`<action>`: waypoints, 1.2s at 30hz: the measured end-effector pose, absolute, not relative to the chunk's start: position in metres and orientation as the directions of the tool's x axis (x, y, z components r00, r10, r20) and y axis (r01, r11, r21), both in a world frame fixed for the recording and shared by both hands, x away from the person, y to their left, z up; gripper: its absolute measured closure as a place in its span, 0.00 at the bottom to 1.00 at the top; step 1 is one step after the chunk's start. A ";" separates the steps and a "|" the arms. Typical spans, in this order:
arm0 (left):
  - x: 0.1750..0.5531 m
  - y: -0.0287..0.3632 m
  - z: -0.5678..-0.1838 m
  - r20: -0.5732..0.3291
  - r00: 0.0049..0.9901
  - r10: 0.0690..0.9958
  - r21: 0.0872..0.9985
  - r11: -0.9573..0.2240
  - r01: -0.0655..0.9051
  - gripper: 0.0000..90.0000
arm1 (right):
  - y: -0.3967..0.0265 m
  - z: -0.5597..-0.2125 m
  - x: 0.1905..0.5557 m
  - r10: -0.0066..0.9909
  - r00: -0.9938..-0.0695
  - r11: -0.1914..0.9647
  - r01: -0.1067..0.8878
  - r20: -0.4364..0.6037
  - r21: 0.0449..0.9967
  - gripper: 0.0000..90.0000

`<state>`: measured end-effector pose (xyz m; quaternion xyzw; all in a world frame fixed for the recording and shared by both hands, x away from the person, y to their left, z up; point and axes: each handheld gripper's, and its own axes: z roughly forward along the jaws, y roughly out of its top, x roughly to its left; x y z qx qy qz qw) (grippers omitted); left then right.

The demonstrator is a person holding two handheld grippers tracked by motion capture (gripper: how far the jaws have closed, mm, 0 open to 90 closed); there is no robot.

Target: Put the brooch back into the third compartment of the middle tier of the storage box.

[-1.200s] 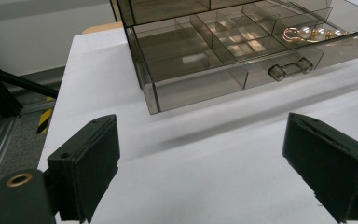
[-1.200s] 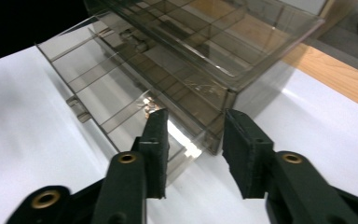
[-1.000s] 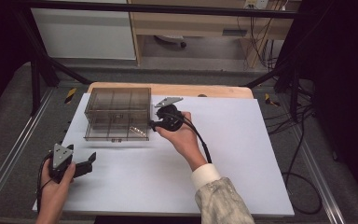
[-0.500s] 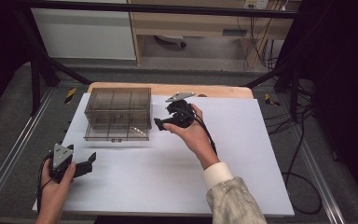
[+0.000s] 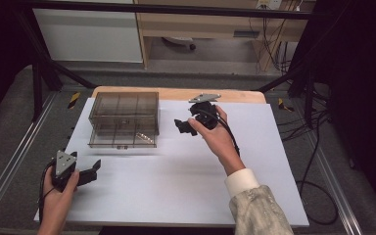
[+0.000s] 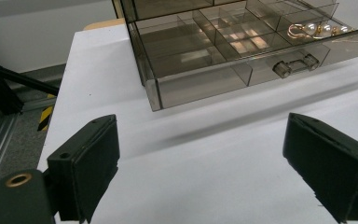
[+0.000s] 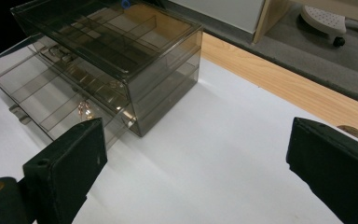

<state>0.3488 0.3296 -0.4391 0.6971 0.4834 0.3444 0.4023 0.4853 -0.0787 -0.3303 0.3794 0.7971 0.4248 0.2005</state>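
I read the step in hand as finishing with the smoky clear drawer box (image 5: 124, 105) at the back left of the desk (image 5: 176, 191). Its lower drawer (image 5: 121, 138) stands pulled out toward me. Some gold jewellery (image 6: 307, 30) lies in its right-hand end compartment.

My right claw (image 5: 182, 128) hangs above the desk just to the right of the box, apart from it. Its jaws have just been opening and now stand wide with nothing between them. My left claw (image 5: 93, 170) sits low on the desk at the near left, well apart from the box. It is also spread wide and empty, and it looks straight at the drawer front and its small clear handle (image 6: 296, 65).

If the drawer is to go shut, I judge a push does better than a grip. I would bring one pad flat against the middle of the drawer front, near the handle, and press straight back along the runners. A push at a corner would likely skew the drawer and jam it.

The box looks light and the white sheet under it smooth, so the whole thing may slide. I would brace the other claw against the back or top of the box first. I would go slowly, since a jolt could bounce the jewellery out of its compartment.
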 end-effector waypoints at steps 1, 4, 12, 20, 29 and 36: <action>0.349 0.330 -0.439 0.091 0.295 0.951 0.894 -0.209 0.397 0.12 | -0.082 -0.330 0.485 0.774 -0.633 0.356 0.430 -0.004 0.830 0.06; 0.349 0.330 -0.439 0.092 0.296 0.951 0.894 -0.209 0.396 0.12 | -0.088 -0.330 0.484 0.775 -0.631 0.352 0.425 -0.006 0.834 0.06; 0.348 0.331 -0.439 0.095 0.291 0.952 0.892 -0.211 0.400 0.11 | -0.112 -0.334 0.476 0.784 -0.621 0.330 0.428 0.008 0.842 0.06; 0.347 0.330 -0.438 0.094 0.293 0.952 0.893 -0.211 0.398 0.11 | -0.138 -0.345 0.463 0.799 -0.601 0.305 0.435 0.022 0.847 0.06; 0.346 0.334 -0.436 0.088 0.265 0.960 0.896 -0.193 0.401 0.12 | -0.171 -0.361 0.451 0.817 -0.575 0.270 0.444 0.041 0.854 0.05; 0.346 0.335 -0.434 0.080 0.269 0.960 0.899 -0.186 0.396 0.11 | -0.197 -0.374 0.442 0.838 -0.538 0.205 0.458 0.087 0.865 0.05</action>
